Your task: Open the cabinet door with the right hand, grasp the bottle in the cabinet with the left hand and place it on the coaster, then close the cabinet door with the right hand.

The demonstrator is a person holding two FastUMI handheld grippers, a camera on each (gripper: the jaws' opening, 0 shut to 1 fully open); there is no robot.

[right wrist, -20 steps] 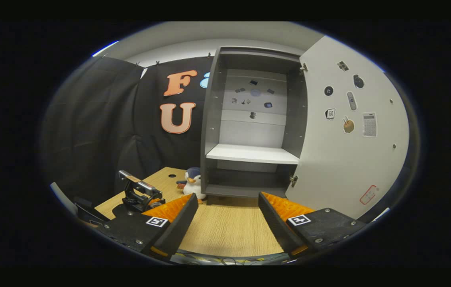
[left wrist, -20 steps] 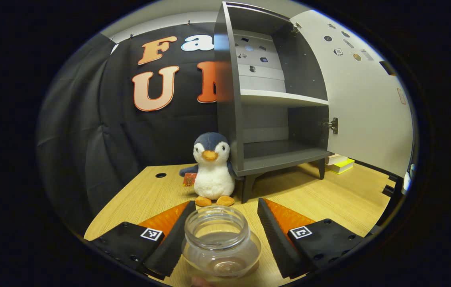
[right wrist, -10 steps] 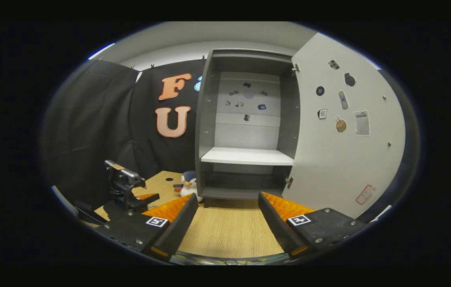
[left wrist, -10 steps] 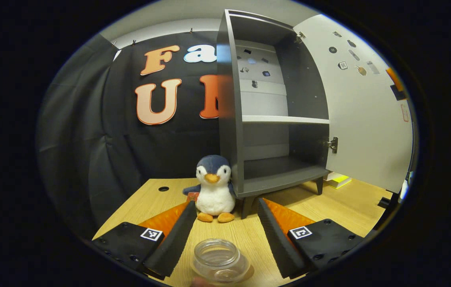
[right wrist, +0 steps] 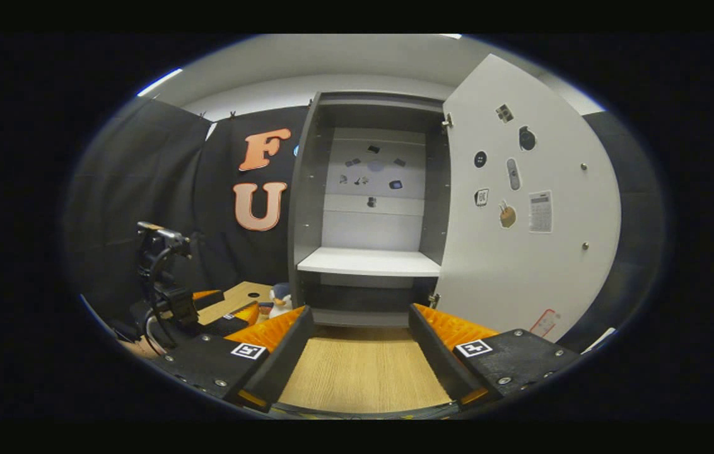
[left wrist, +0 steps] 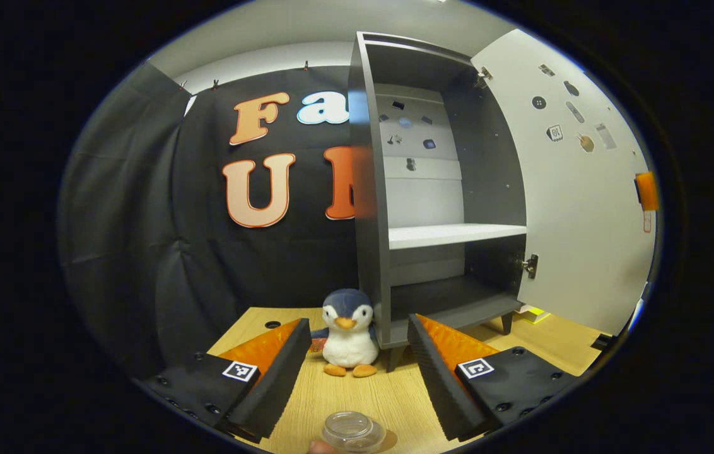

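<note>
The bottle (left wrist: 352, 432) stood at the counter's (left wrist: 395, 397) near edge, just below the spread left gripper (left wrist: 357, 369), apparently released. The cabinet door (right wrist: 527, 221) hung wide open. Closing it seemed next: the right gripper (right wrist: 360, 353), also spread, needed to reach its outer edge.

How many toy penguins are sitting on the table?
1. The toy penguin sits on the wooden table right beside the open cabinet, on its left side. Another could be hidden behind the cabinet or the door.
</note>
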